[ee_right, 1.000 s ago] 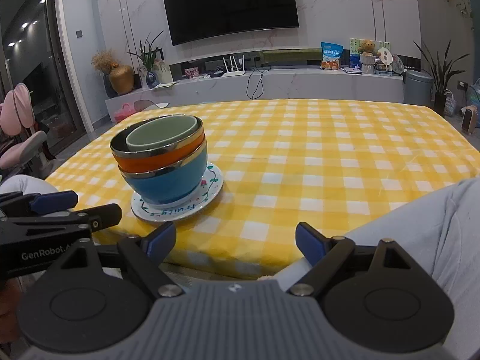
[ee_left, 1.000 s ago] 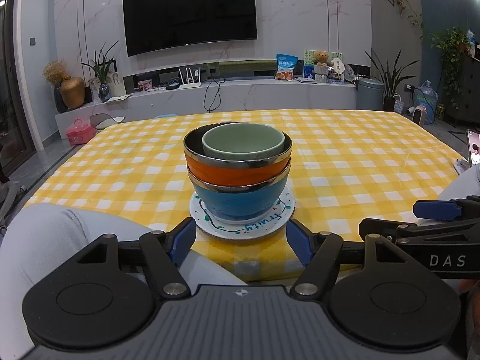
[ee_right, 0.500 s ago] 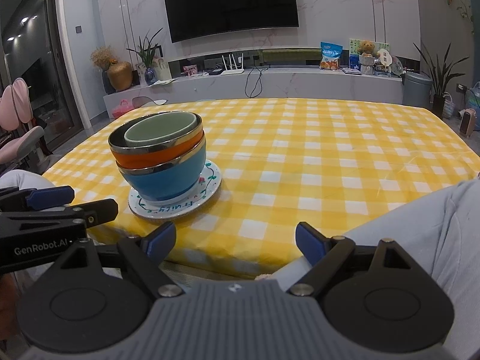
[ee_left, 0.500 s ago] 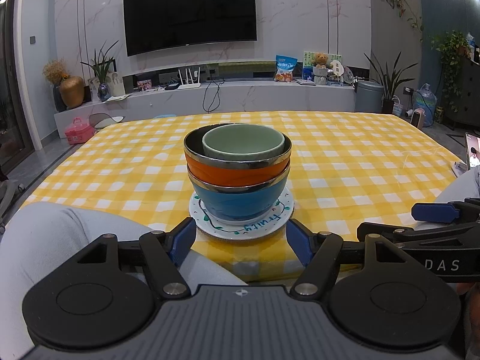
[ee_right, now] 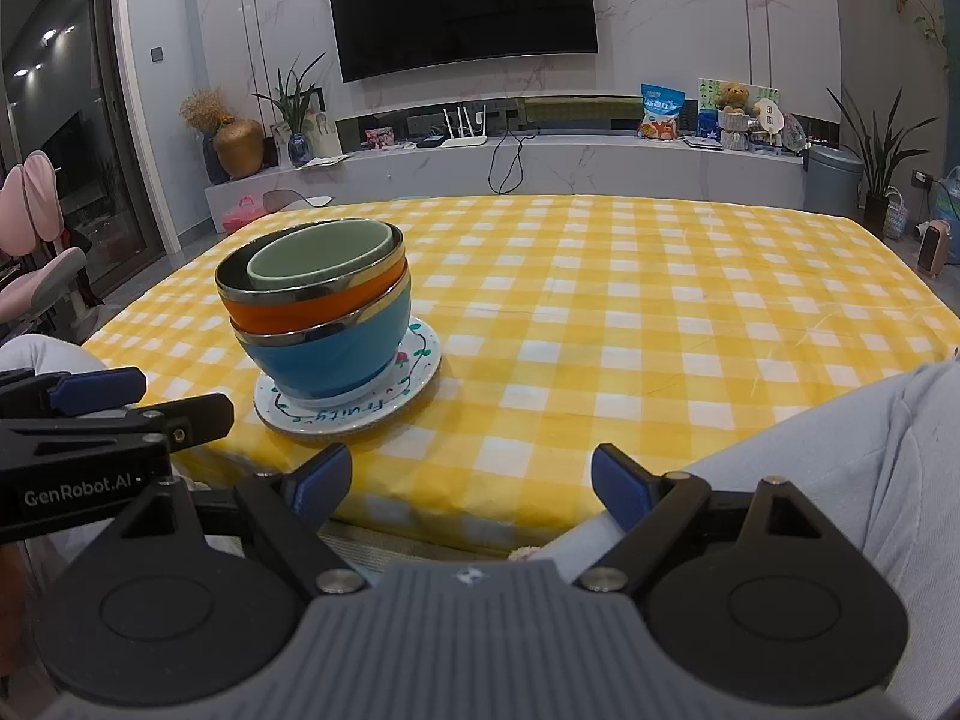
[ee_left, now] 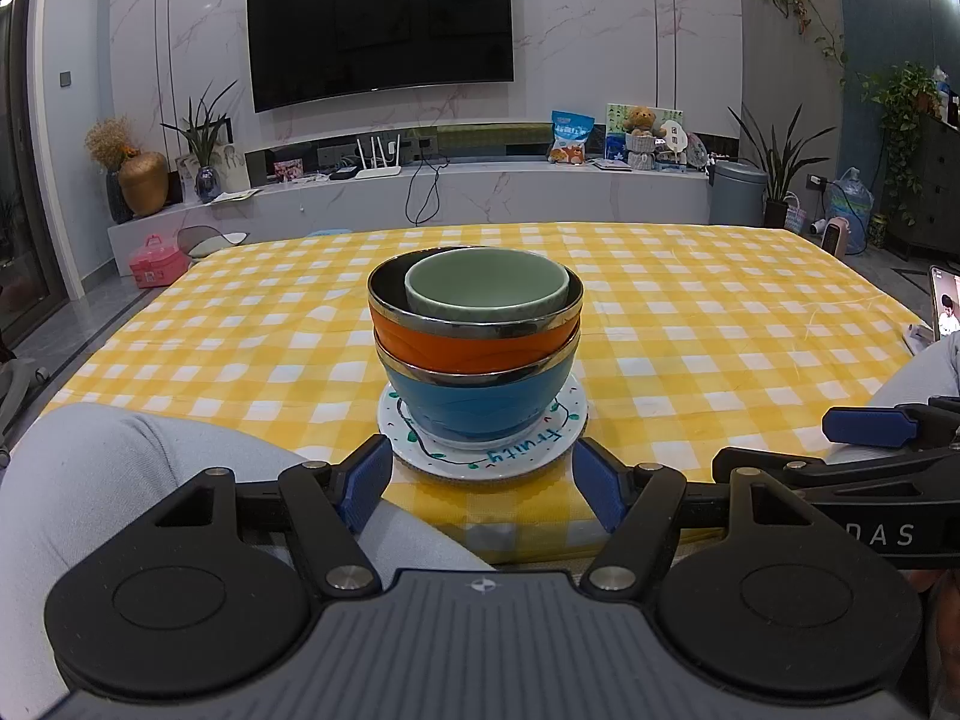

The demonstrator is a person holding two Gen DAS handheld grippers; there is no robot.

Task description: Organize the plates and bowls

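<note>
A stack stands near the front edge of the yellow checked table (ee_left: 690, 324): a small green bowl (ee_left: 486, 294) inside an orange bowl (ee_left: 474, 345), inside a blue bowl (ee_left: 474, 405), on a white plate (ee_left: 486, 450) with "fruity" lettering. My left gripper (ee_left: 482, 483) is open and empty, just short of the plate, off the table edge. My right gripper (ee_right: 471, 489) is open and empty, to the right of the stack (ee_right: 318, 324) and in front of the table edge. The plate also shows in the right wrist view (ee_right: 348, 408).
The person's grey-clad knees (ee_left: 120, 480) (ee_right: 810, 450) lie below the table edge. The other gripper shows at the side of each view (ee_left: 864, 462) (ee_right: 90, 420). A TV wall and a low shelf (ee_left: 480, 180) stand behind. A phone (ee_left: 945, 306) sits at the table's right edge.
The right gripper has lifted and shifted slightly, so the stack sits a little differently in its view. The left gripper and the stack have barely moved.
</note>
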